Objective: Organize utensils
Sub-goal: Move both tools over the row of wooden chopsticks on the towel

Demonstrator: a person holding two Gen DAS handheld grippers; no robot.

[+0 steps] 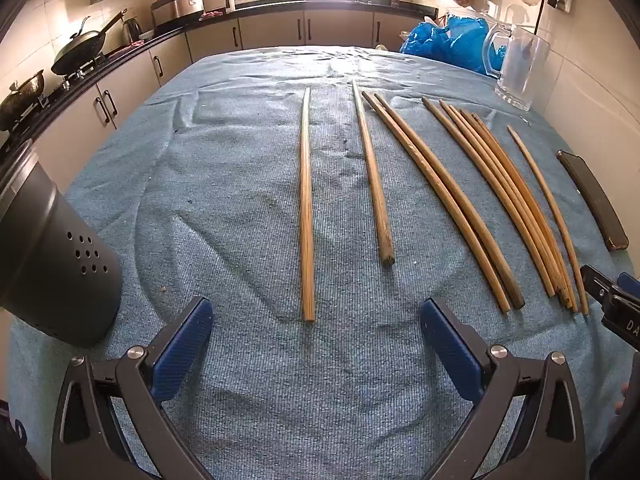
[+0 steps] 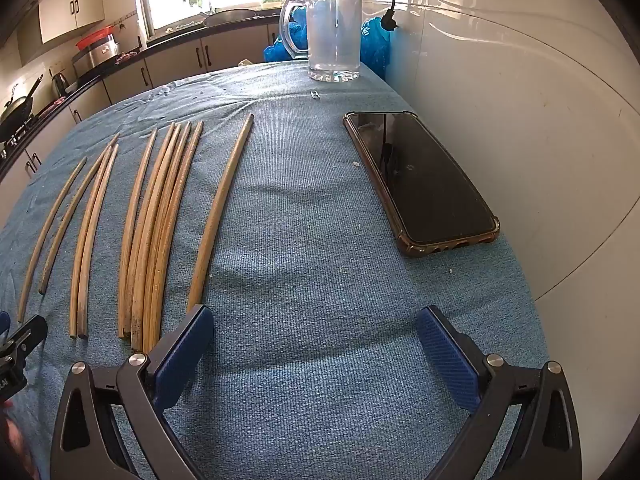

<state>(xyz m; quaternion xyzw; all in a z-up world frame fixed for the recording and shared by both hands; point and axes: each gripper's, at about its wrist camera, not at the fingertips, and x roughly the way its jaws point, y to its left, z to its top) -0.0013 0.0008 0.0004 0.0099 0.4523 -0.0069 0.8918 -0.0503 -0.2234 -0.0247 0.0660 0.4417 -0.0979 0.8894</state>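
Several wooden chopsticks lie side by side on a blue cloth [image 1: 240, 184]. In the left wrist view one pale chopstick [image 1: 307, 208] lies straight ahead of my open, empty left gripper [image 1: 316, 320], with a darker one [image 1: 374, 184] to its right and a bunch [image 1: 508, 204] further right. A dark perforated utensil holder [image 1: 60, 264] stands at the left. In the right wrist view my right gripper [image 2: 316, 324] is open and empty; the rightmost chopstick [image 2: 218, 216] ends by its left finger, and the bunch [image 2: 160, 232] lies left of it.
A phone [image 2: 420, 180] in a brown case lies on the cloth at the right, near the white wall. A clear glass mug [image 2: 334, 32] stands at the far end, with blue plastic bags [image 1: 444, 42] behind it. Kitchen counters run along the left and back.
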